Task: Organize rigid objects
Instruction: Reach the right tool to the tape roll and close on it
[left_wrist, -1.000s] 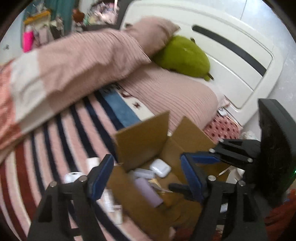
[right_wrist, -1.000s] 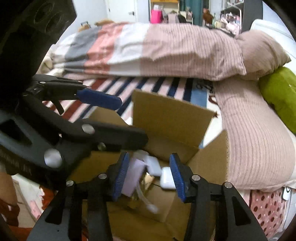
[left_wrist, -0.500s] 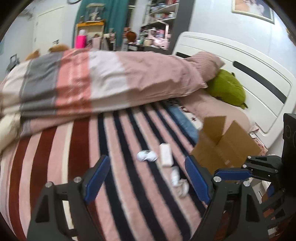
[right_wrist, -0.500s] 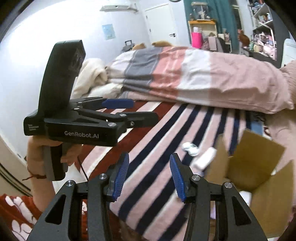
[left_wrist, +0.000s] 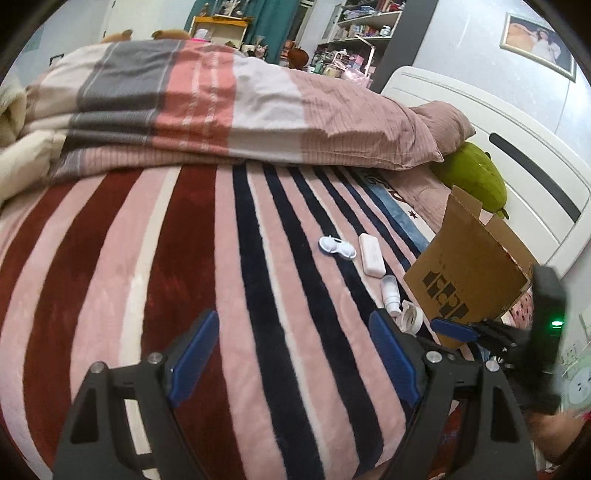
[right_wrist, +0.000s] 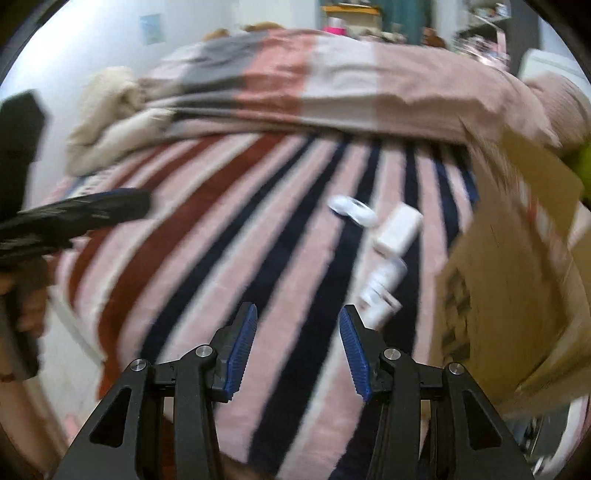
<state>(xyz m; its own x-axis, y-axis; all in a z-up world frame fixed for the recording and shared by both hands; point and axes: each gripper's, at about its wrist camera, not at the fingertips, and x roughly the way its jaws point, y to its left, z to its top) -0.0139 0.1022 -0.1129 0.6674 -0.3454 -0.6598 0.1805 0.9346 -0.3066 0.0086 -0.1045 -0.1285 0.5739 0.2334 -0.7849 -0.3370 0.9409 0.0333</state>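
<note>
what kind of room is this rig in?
Almost certainly a bedroom: a striped blanket covers a bed with a white headboard, a folded duvet and a pillow. Cluttered shelves stand behind.

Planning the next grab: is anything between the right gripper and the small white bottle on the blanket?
Nothing visible: only bare striped blanket lies between the open right gripper and the white bottle, which lies beside the cardboard box.

bedroom | striped bed (left_wrist: 258, 258), pillow (left_wrist: 443, 125) (cluttered shelves (left_wrist: 354, 29) behind)

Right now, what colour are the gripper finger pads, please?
Blue pads, clearest in the left wrist view.
</note>
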